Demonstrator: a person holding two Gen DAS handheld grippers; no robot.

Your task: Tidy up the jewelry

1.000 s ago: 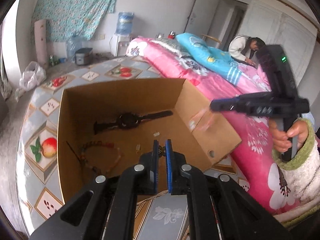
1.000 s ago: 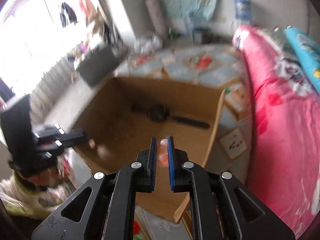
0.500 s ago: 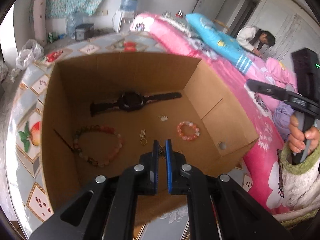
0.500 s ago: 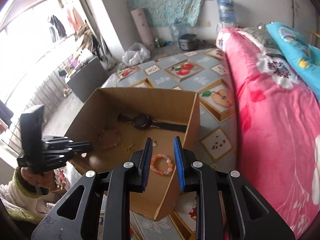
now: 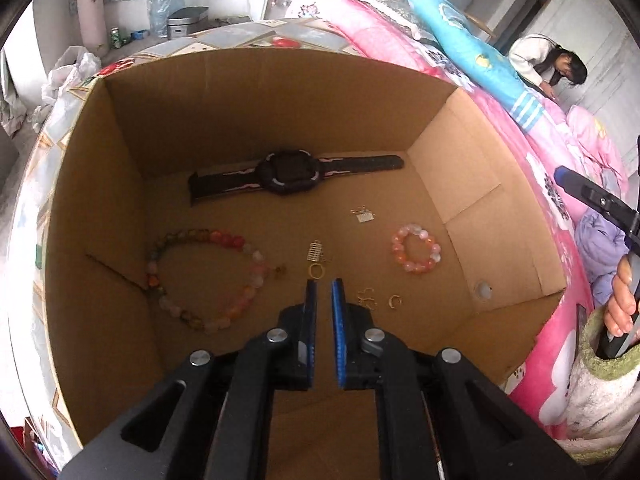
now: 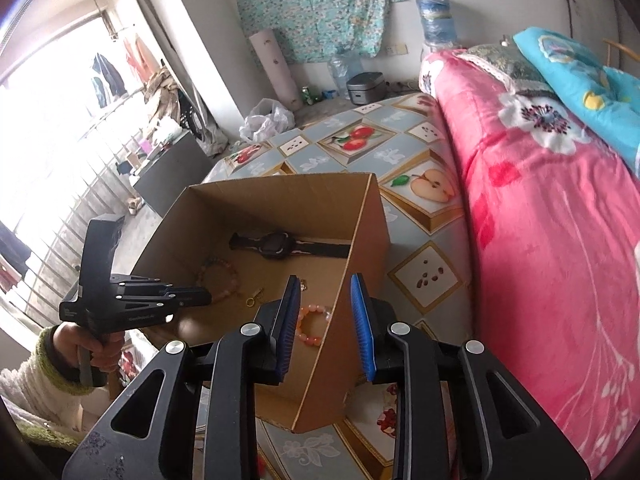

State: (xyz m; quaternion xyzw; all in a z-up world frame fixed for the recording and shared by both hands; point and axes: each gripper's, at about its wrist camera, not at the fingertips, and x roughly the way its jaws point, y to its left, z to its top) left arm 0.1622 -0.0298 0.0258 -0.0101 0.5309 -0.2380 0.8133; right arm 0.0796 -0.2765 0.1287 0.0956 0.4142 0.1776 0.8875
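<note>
Landmark: pink floral quilt (image 6: 552, 208)
Blue pillow (image 6: 580, 76): on top of the quilt
Fruit-print tablecloth (image 6: 400, 168): just beside the quilt
Water jug (image 6: 436, 20): beyond the quilt's far end
Rice cooker (image 6: 365, 87): on the floor near that far end

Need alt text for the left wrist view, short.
Looking down into an open cardboard box past the left gripper, whose blue-padded jaws are nearly shut with nothing between them. On the box floor lie a black watch, a long multicoloured bead bracelet, a small orange-pink bead bracelet and several tiny gold and silver pieces. A pink quilt lies beside the box.
</note>
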